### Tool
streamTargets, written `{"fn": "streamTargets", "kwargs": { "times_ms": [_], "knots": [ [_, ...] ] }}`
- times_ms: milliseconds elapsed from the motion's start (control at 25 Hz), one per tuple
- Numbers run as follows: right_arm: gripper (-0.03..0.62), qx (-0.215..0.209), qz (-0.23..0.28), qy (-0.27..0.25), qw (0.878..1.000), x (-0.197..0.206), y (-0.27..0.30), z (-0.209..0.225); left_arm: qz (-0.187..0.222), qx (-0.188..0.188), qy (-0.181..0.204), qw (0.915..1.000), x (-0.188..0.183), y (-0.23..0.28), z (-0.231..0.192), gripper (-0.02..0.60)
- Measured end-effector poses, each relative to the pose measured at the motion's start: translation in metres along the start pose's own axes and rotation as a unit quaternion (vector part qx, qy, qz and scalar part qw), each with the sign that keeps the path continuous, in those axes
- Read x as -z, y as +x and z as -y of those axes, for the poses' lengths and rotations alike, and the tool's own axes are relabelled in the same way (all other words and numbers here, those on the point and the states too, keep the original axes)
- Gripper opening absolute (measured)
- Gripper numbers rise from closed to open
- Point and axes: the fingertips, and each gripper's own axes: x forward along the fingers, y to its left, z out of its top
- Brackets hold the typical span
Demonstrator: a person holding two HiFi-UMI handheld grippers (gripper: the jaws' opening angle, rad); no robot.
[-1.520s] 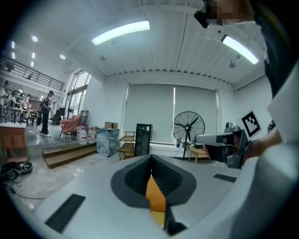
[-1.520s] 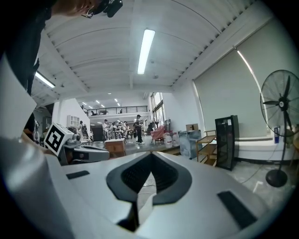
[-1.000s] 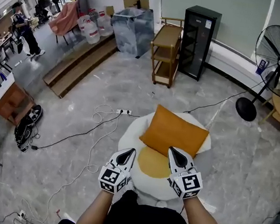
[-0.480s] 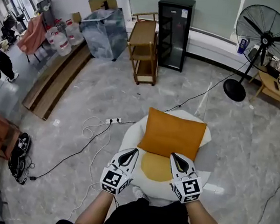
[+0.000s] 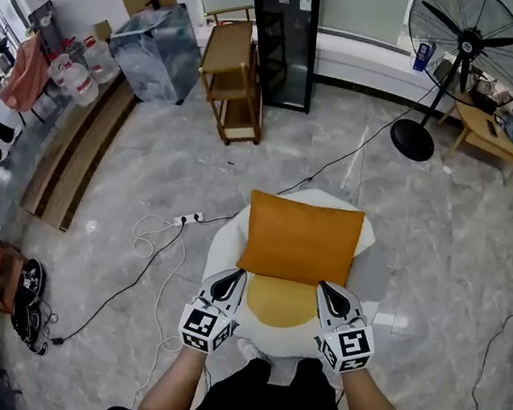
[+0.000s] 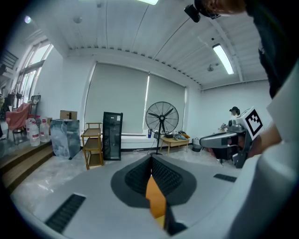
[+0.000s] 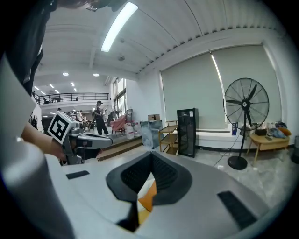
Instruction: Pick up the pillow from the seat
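Note:
An orange square pillow (image 5: 301, 239) leans on the back of a round white seat (image 5: 371, 280) with a yellow centre (image 5: 279, 303). My left gripper (image 5: 231, 279) is shut and empty, its tip at the pillow's near left corner. My right gripper (image 5: 331, 293) is also shut and empty, at the near right corner. Whether either tip touches the pillow I cannot tell. In the left gripper view a sliver of the orange pillow (image 6: 154, 200) shows just past the closed jaws, with the right gripper (image 6: 227, 139) off to the side. The right gripper view shows the pillow (image 7: 147, 199) the same way.
Behind the seat stand a black cabinet (image 5: 285, 38), a wooden shelf cart (image 5: 232, 77) and a large floor fan (image 5: 458, 48). A power strip with cables (image 5: 188, 219) lies on the floor left of the seat. Wooden steps (image 5: 69, 154) run along the far left.
Both grippers have come down and forward, from over the yellow seat centre to the pillow's near corners. Their jaws have stayed shut.

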Motion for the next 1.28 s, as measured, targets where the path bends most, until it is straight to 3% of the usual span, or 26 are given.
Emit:
{"fn": "streamTargets", "kwargs": {
  "times_ms": [440, 680, 760, 800, 880, 960, 1000, 1040, 1160, 1280],
  "knots": [
    [0.006, 0.029, -0.052, 0.033, 0.998, 0.045, 0.015, 0.071, -0.044, 0.013, -0.005, 0.9989, 0.036, 0.066, 0.001, 0.012],
    [0.008, 0.044, -0.074, 0.044, 0.995, 0.078, 0.035, 0.103, -0.081, -0.006, -0.014, 0.9966, 0.076, 0.105, -0.015, 0.015],
    [0.009, 0.048, -0.086, 0.045, 0.994, 0.096, 0.040, 0.114, -0.093, -0.017, -0.025, 0.9952, 0.092, 0.115, -0.023, 0.076],
    [0.039, 0.046, -0.095, 0.049, 0.993, 0.107, 0.045, 0.118, -0.097, -0.019, -0.036, 0.9944, 0.101, 0.121, -0.027, 0.143],
    [0.229, 0.039, -0.118, 0.074, 0.989, 0.132, 0.056, 0.126, -0.099, -0.022, -0.065, 0.9927, 0.119, 0.134, -0.036, 0.341],
    [0.381, 0.043, -0.136, 0.109, 0.984, 0.154, 0.069, 0.132, -0.104, -0.031, -0.088, 0.9902, 0.137, 0.143, -0.048, 0.421],
    [0.513, 0.048, -0.142, 0.121, 0.981, 0.163, 0.074, 0.136, -0.112, -0.036, -0.098, 0.9882, 0.148, 0.147, -0.053, 0.463],
    [0.589, 0.057, -0.145, 0.130, 0.979, 0.171, 0.079, 0.141, -0.123, -0.039, -0.108, 0.9858, 0.158, 0.152, -0.057, 0.501],
    [0.589, 0.080, -0.163, 0.150, 0.972, 0.200, 0.087, 0.161, -0.153, -0.043, -0.132, 0.9784, 0.189, 0.168, -0.064, 0.569],
    [0.589, 0.092, -0.182, 0.150, 0.967, 0.235, 0.093, 0.181, -0.174, -0.054, -0.130, 0.9746, 0.219, 0.179, -0.073, 0.578]
  ]
}}
